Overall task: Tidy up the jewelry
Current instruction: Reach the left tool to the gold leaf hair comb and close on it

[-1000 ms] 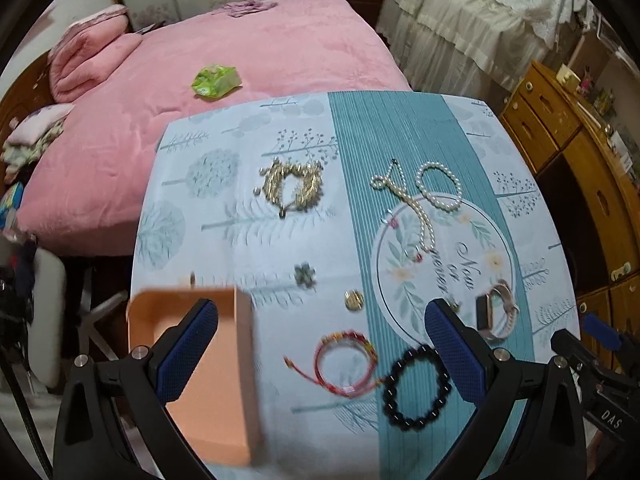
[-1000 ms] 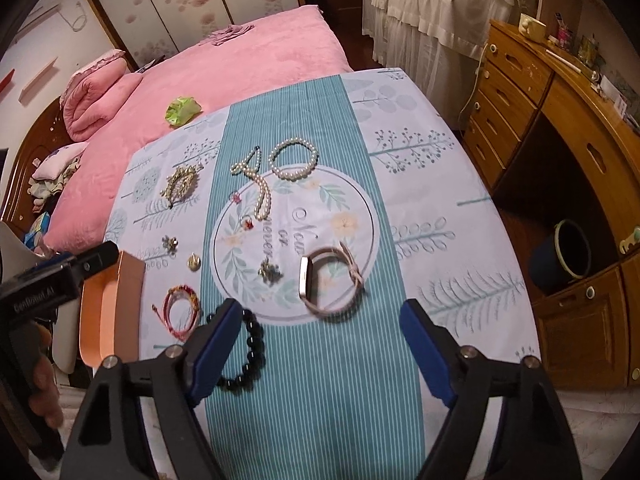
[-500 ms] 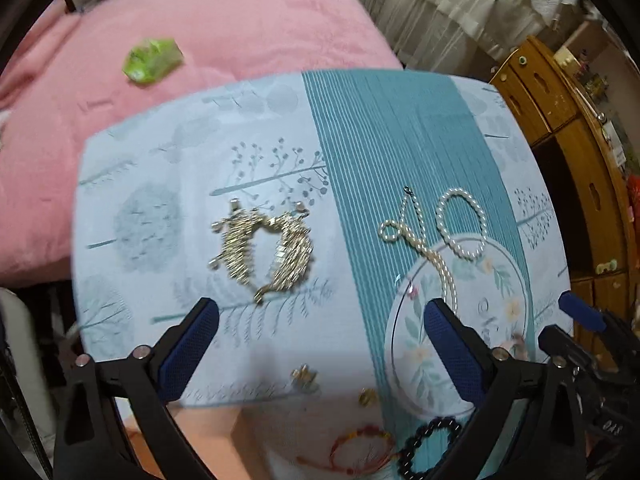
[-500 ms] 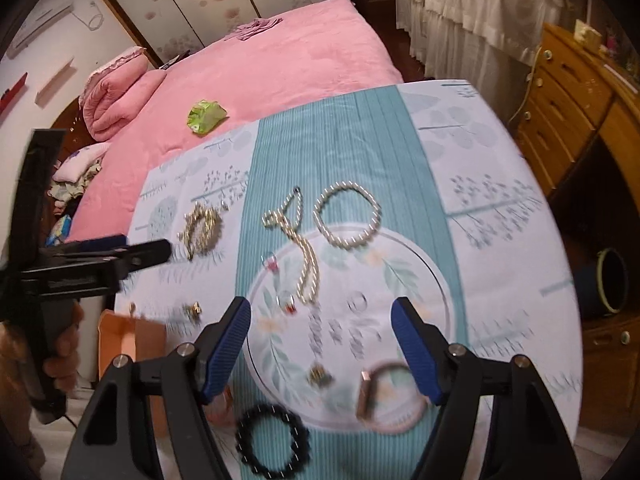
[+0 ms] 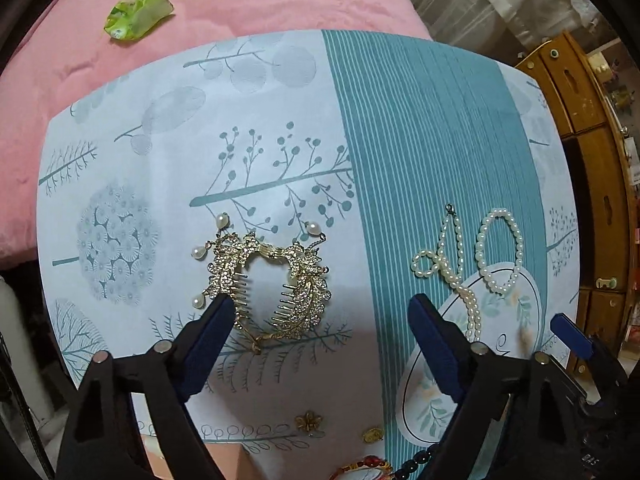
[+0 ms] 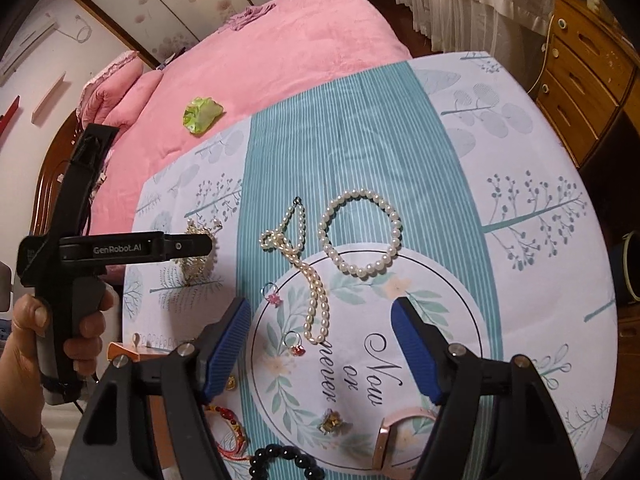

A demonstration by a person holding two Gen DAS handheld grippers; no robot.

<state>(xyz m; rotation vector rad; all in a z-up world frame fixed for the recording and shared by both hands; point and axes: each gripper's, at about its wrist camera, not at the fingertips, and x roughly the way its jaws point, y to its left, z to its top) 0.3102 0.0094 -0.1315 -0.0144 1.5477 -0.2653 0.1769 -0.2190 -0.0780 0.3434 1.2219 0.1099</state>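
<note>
Pink plush bed cover (image 6: 288, 40) fills the background, bearing a crumpled green wrapper (image 5: 138, 14). Before it stands a table under a pale-blue and teal printed tablecloth (image 5: 420, 128), which carries all the jewelry.

Left gripper (image 5: 320, 312), black with blue pads, points straight down over the gold rhinestone hair comb with pearl drops (image 5: 268, 284). Its jaws have just been closing but stand wide apart; the left pad lies at the comb's lower left edge, and whether it touches cannot be told. In the right wrist view a hand (image 6: 36, 332) holds this gripper's handle.

Right gripper (image 6: 320, 336), likewise spread, holds nothing; its pads flank the lower end of the knotted white pearl strand (image 6: 308, 280).

Round pearl bracelet (image 6: 360, 232) lies just beside the strand. Nearer the camera: a rose-gold watch (image 6: 384, 444), a black bead bracelet (image 6: 284, 460), a red cord bracelet (image 6: 228, 428), a pink-stoned ring (image 6: 272, 294) and a red-stoned ring (image 6: 296, 344).
</note>
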